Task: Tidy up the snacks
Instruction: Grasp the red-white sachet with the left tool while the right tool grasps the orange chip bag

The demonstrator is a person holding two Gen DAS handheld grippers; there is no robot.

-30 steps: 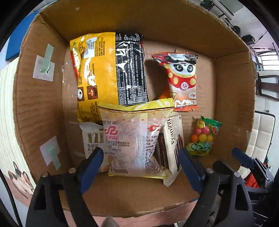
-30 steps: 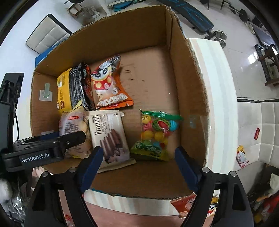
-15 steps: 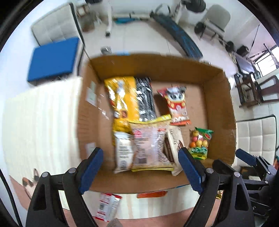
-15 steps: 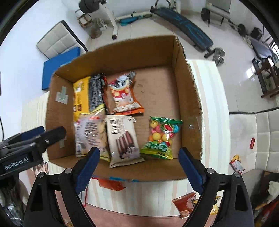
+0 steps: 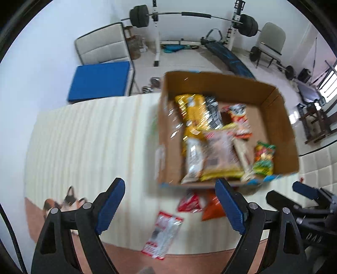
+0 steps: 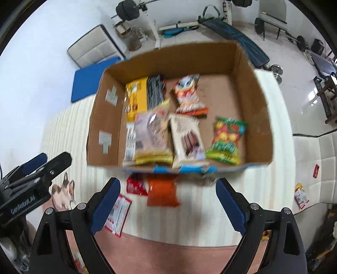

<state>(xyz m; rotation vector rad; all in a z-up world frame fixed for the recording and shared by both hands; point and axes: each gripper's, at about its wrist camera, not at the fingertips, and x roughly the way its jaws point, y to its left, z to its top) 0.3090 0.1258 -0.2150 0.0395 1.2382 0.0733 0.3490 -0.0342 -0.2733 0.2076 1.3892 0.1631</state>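
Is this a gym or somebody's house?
Probably a home gym room: a barbell on a rack, a slanted workout bench, and a snack-filled cardboard box on a table.

Both wrist views look steeply down from above — sharing the cardboard box [image 5: 223, 88] [image 6: 168, 61].

Cream ribbed table cover [image 6: 69, 130] with a brown strip along the near edge, bearing one box and loose packets.

Carries an open cardboard box [image 6: 261, 118] toward the far right side. Just in front of the box's near wall: a red packet [image 6: 135, 186] and an orange packet [image 6: 162, 192], side by side, close together. Nearer the brown strip, a red-and-white packet [image 6: 118, 214], lying flat, tilted. Printed cat figure [image 6: 63, 192] at the near left of the cover. All blurred; labels unreadable.
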